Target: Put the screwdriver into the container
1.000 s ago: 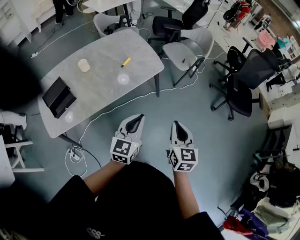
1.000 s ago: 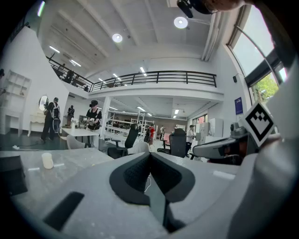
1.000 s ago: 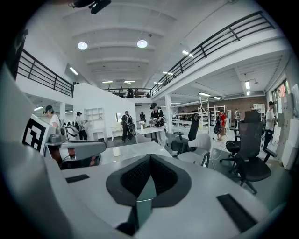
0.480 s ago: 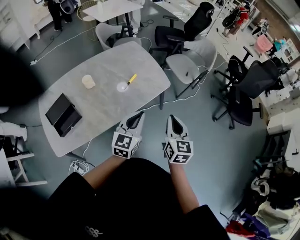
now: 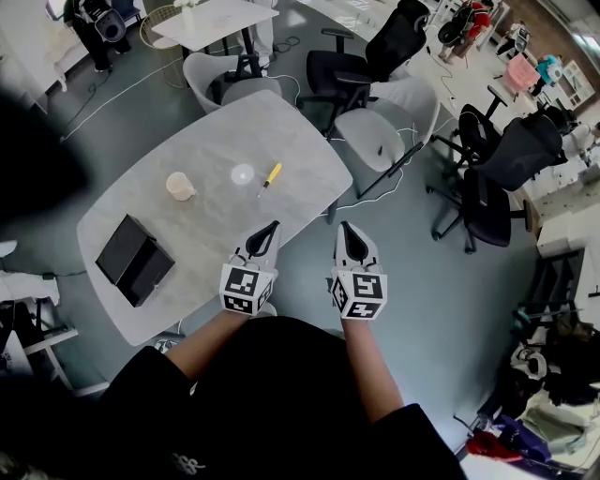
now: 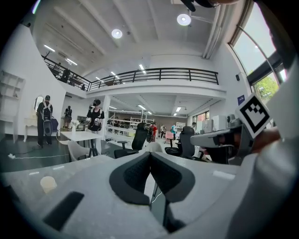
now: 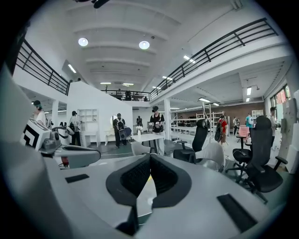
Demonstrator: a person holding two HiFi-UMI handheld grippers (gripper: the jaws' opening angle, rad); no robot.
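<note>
A yellow-handled screwdriver (image 5: 270,176) lies on the grey table (image 5: 300,141), right of its middle. A small beige cup (image 5: 180,186) stands to the left of it, and a black open box (image 5: 136,260) sits near the table's left front. My left gripper (image 5: 273,226) is shut and empty, its tips over the table's near edge, well short of the screwdriver. My right gripper (image 5: 343,227) is also shut and empty, just off the table's right corner. In the left gripper view the cup (image 6: 48,183) and the box (image 6: 63,210) show to the left of the shut jaws.
Several office chairs (image 5: 380,131) stand behind and to the right of the table, with white cables (image 5: 403,178) on the floor. A second white table (image 5: 211,14) and a person (image 5: 94,23) are at the back left. Dark chairs (image 5: 497,178) crowd the right side.
I have come closer to the table: it and the screwdriver have slid down towards the grippers. The left gripper's tips now reach over the near edge. Both stay shut.
</note>
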